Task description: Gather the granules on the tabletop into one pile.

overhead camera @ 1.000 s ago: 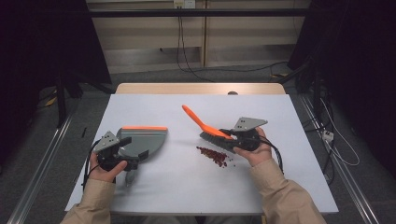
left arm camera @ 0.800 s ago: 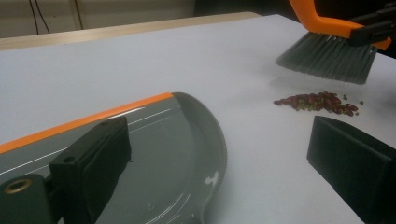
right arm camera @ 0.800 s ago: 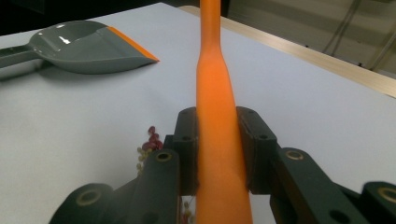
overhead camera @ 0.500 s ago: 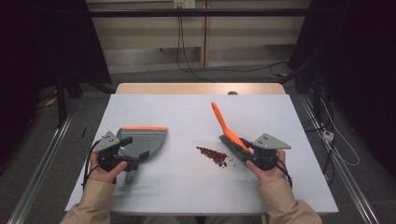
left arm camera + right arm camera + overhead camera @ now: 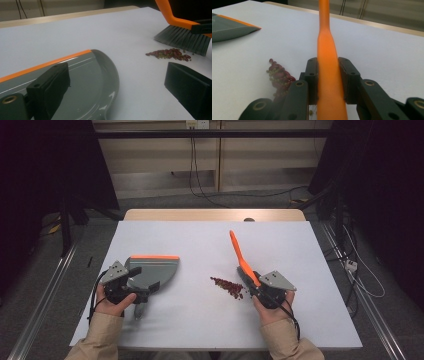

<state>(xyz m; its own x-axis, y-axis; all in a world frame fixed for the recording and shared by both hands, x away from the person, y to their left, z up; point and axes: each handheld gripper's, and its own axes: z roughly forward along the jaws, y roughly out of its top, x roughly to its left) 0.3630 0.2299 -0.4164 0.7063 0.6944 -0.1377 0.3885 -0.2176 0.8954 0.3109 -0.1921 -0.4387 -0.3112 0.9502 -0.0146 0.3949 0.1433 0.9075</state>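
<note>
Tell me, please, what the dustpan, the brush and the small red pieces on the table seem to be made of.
Dustpan: probably smooth grey plastic, since it reflects light glossily; its orange edge strip may be rubber.
Brush: the matte orange handle looks like moulded plastic; its grey bristles seem synthetic fibre.
Red pieces: glossy, rounded, likely dried beans, though too small to tell.

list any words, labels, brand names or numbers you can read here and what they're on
None: no readable text in any view.
The grey dustpan with its orange edge carries no lettering.
The orange brush handle is plain.
The white table bears no marks.
The wall socket plate at the top of the high view is too small to show any writing.
</note>
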